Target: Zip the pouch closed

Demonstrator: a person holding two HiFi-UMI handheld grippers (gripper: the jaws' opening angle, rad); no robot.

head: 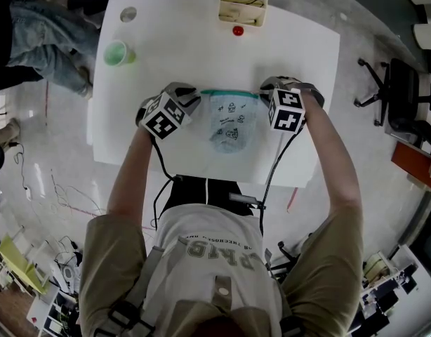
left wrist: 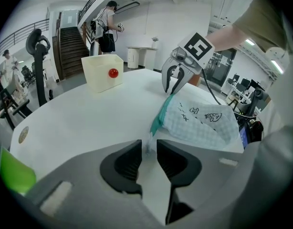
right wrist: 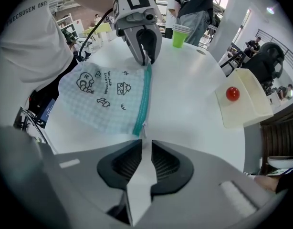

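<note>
one checked pouch [head: 229,121], captions unreadable, between left claw [left wrist: 149,148] and right claw [right wrist: 146,146]

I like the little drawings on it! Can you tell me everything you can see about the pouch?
The pouch is soft-looking cloth, pale blue-and-white checked, with small dark doodles. A teal zipper runs along its far edge and looks closed. It lies flat on the white table, between the left claw and the right claw. A pale tab at each zipper end reaches the slightly parted jaws.
</note>
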